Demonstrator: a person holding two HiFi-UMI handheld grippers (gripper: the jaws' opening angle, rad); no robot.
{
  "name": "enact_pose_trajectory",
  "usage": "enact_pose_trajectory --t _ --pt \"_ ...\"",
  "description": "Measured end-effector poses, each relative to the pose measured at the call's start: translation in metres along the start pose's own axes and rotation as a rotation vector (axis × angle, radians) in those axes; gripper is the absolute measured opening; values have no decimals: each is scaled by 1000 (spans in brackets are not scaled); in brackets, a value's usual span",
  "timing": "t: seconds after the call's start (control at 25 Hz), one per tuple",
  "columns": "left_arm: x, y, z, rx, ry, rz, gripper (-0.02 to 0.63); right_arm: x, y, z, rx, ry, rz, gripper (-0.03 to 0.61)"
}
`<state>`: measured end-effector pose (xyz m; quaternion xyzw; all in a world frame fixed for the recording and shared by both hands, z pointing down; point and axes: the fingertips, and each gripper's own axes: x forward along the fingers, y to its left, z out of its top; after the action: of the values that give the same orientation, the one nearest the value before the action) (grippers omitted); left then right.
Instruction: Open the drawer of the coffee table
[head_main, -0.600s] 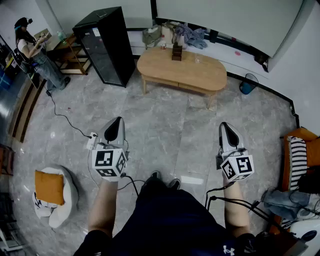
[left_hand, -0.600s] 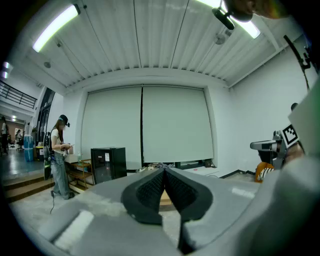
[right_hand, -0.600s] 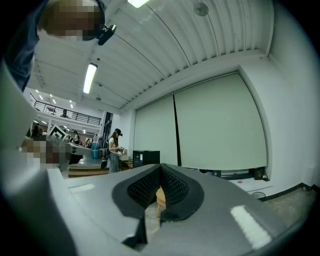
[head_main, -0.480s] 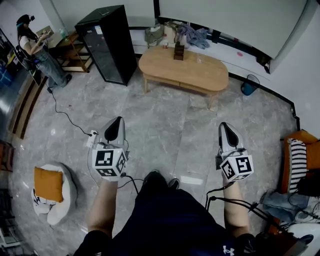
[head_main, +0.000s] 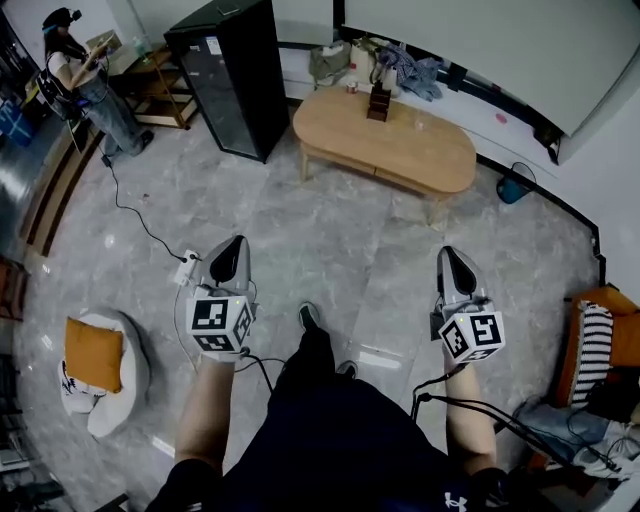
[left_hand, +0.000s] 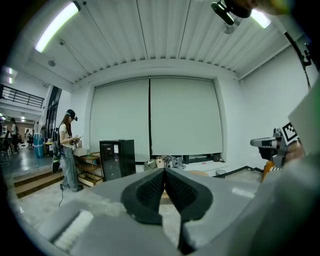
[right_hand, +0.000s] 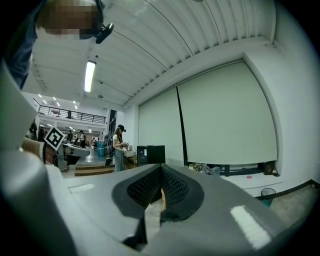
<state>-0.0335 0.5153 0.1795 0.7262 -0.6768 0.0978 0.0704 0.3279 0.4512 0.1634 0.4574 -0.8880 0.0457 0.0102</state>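
Head view: I hold the left gripper (head_main: 233, 248) and the right gripper (head_main: 451, 255) low over a grey stone floor (head_main: 330, 225), well apart from each other, both tips aimed up-frame. The oval wooden bench (head_main: 400, 145) stands well ahead of both, its long axis running from upper left to lower right of the frame, its long near edge turned toward me. I cannot make out a drawer front along that edge. A small dark box (head_main: 379, 102) sits near the far rim. The floor between the jaws and the bench is open. A black cabinet (head_main: 228, 75) stands to the bench's left, a blue bin (head_main: 515, 187) is off its right end, a cable (head_main: 130, 215) trails on the left and an orange sofa (head_main: 605, 320) is at the right margin. A person (head_main: 85, 80) stands at upper left. Left gripper view: the jaws are clenched, pads meeting at the tip, nothing between them. A sliver of the bench top shows just past them, with the cabinet to its left. Right gripper view: the jaws are likewise clenched and empty, with the cabinet and the standing person beyond.
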Motion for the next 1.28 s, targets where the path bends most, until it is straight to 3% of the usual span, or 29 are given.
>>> enact_pose_trajectory --t 0.48,0.76,1.28 --pt "128 90 15 -30 17 -2 3 164 -19 -4 19 60 4 3" --pt "169 136 6 -33 47 -5 3 228 -8 -18 43 86 2 3" --pt "275 155 -6 -20 136 -57 3 327 -30 -58 117 150 15 3"
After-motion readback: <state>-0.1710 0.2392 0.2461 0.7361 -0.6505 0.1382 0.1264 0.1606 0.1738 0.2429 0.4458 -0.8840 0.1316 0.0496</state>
